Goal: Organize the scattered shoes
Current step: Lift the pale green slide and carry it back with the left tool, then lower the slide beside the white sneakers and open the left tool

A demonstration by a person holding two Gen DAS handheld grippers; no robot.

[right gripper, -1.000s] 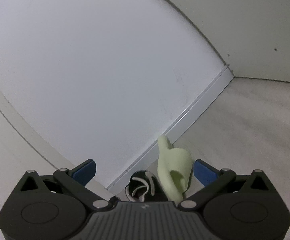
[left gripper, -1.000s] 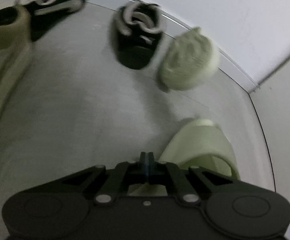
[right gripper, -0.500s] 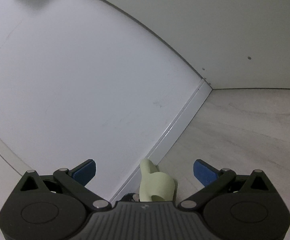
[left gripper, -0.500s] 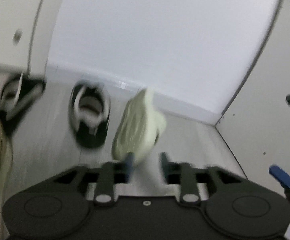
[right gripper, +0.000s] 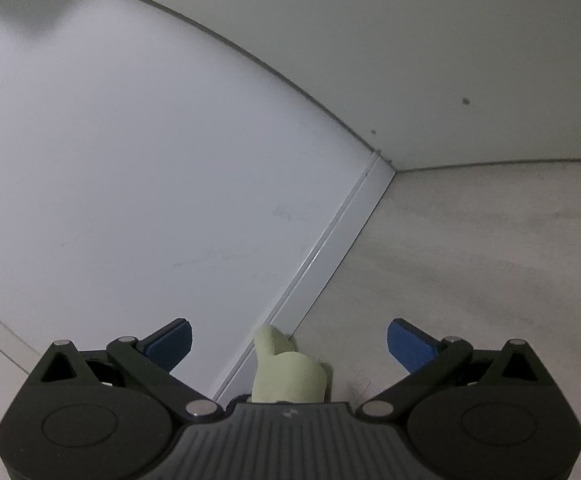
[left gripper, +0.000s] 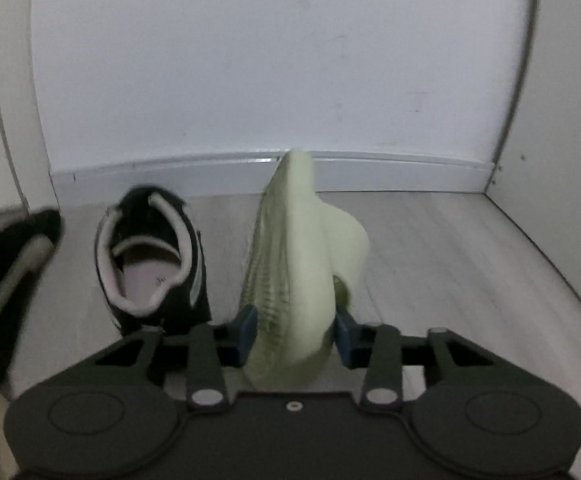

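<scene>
Both wrist cameras sit low, facing the baseboard [left gripper: 370, 168]; both see the green slipper [left gripper: 302, 264].

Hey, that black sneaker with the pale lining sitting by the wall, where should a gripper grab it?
Grip the black sneaker by its padded heel collar, coming from above: it sits upright, opening facing up, heel end nearest, so one finger likely fits inside the rim.

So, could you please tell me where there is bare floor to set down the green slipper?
Free: the floor right of the green slipper, bordered by the baseboard and the side panel. Crowded: the left, where two black sneakers sit side by side.
</scene>
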